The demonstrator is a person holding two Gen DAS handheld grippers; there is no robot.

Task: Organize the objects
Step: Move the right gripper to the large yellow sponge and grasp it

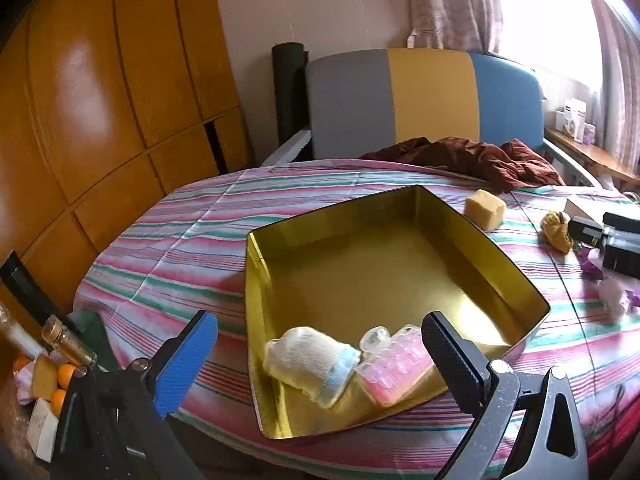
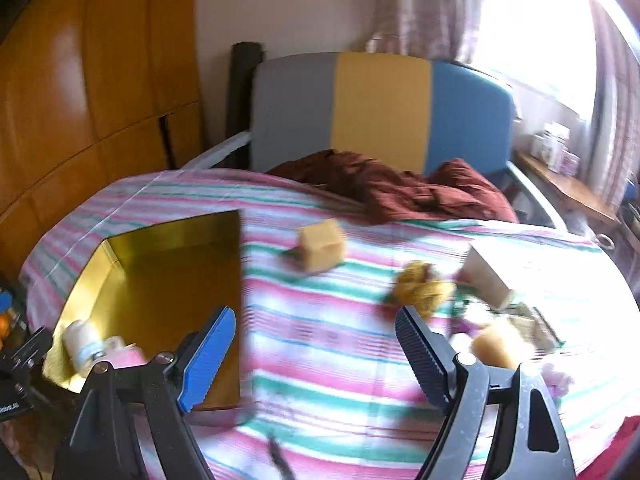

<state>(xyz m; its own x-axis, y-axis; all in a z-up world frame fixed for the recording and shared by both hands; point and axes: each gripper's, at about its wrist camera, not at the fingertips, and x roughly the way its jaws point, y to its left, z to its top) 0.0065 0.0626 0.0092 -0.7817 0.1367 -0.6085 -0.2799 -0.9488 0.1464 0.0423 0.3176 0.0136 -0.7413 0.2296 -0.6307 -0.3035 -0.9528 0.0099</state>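
Three small things lie in the near corner of one gold tin (image 1: 472, 236) on the striped bedsheet (image 1: 188, 248): a cream mitten with a pale blue cuff (image 1: 310, 364), a clear plastic piece (image 1: 374, 337) and a pink bubbled case (image 1: 396, 364), all touching. Outside it sit one tan block (image 1: 485, 208) just beyond the far corner and one mustard crumpled item (image 1: 556, 230) farther right. Both the left gripper (image 1: 316, 364) and the right gripper (image 2: 316, 364) stand spread wide, holding nothing
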